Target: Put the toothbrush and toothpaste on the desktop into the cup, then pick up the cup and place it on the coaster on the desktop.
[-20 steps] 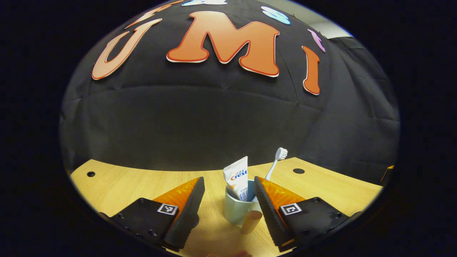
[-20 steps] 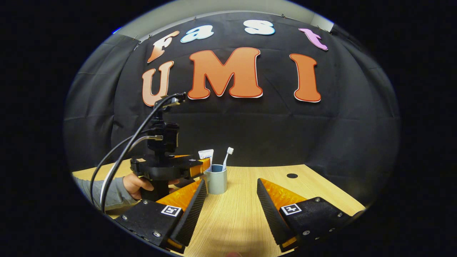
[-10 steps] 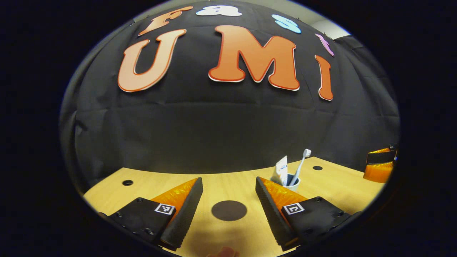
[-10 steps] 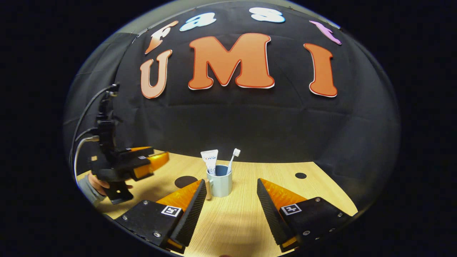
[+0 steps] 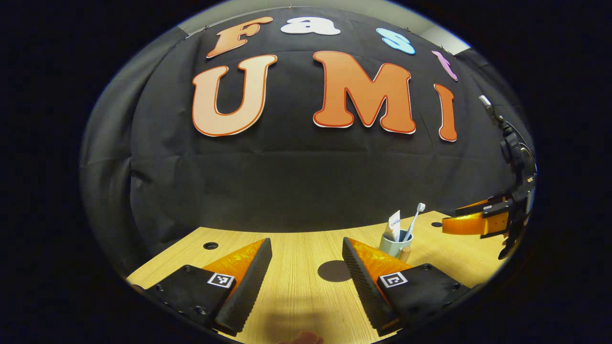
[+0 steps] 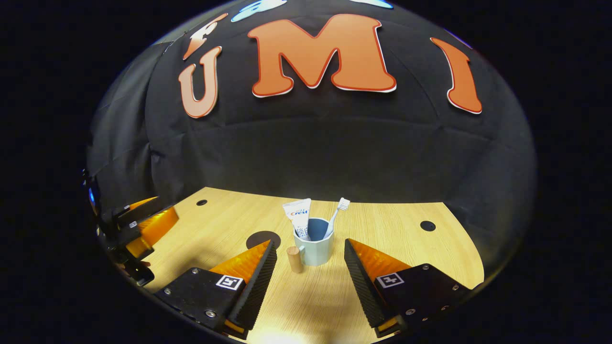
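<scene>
Left gripper view: the left gripper [image 5: 306, 260] had its fingers spread wide over the desktop [image 5: 287, 248], holding nothing. The dark coaster [image 5: 334, 271] sat bare between the fingertips, a bit toward 1 o'clock. The cup [image 5: 395, 243] stood on the wood further out at 2 o'clock, toothpaste [image 5: 394, 225] and toothbrush [image 5: 414, 221] sticking up out of it.

Right gripper view: the right gripper [image 6: 308, 260] was also wide apart and empty. The cup [image 6: 314, 247] stood dead ahead at 12 o'clock, just past the fingertips, wooden handle [image 6: 295, 259] pointing to 9, and the coaster [image 6: 263, 238] lay near it at 10 o'clock.
</scene>
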